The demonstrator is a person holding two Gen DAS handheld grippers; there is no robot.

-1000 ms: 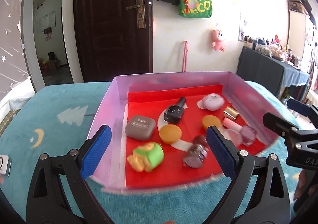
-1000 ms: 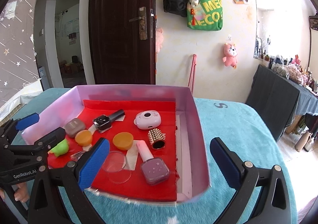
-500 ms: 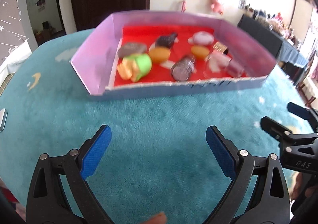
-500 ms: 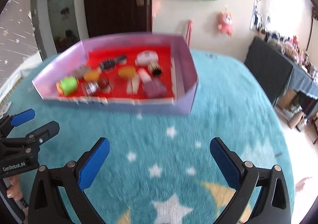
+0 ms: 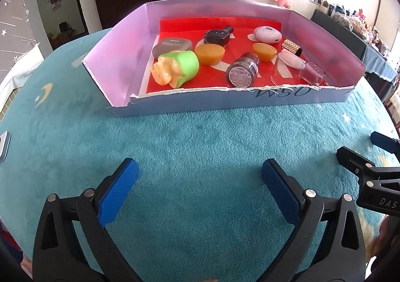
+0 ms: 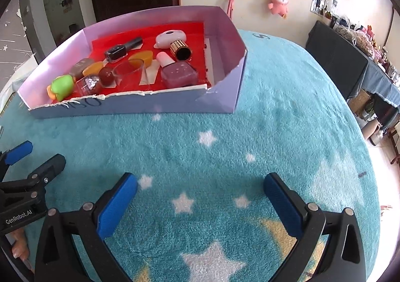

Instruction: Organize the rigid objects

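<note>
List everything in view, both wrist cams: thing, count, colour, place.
box: 1, lilac walls, red liner, on the blanket
blanket: 1, teal with stars and moons, under everything
green toy: 1, green and yellow, box front left
grey case: 1, grey, behind the toy
orange discs: 2, orange, box middle
black bottle: 1, black, lying at the back
glitter jar: 1, dark, on its side, front centre
clear cup: 1, transparent, front right
pink polish bottle: 1, pink, lying front right
white case: 1, white, back right
studded gold cap: 1, gold, by the white case
left gripper: open, empty, above the blanket
right gripper: open, empty, above the blanket
</note>
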